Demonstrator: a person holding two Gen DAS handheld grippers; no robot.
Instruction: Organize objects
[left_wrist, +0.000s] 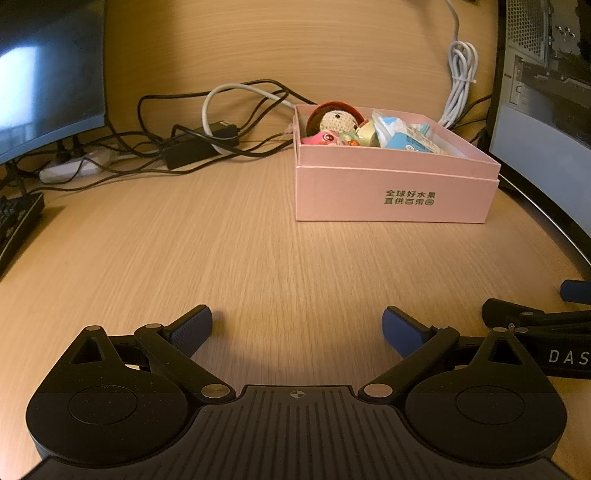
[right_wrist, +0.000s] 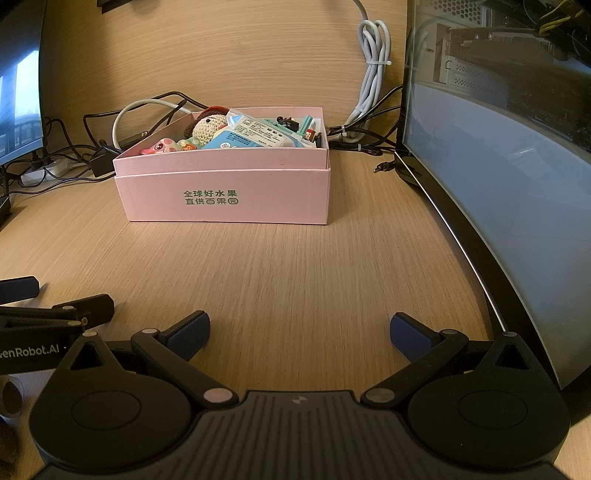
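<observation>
Where cables trail — wooden desk (right_wrist: 295, 266).

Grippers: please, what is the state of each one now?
Left gripper: open, holding nothing.
Right gripper: open, holding nothing.

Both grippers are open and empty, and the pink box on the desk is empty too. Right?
Not quite: the pink box is full, holding a crocheted doll, a blue packet and small toys, as the right wrist view shows. Both grippers, left and right, are open and empty.
</observation>
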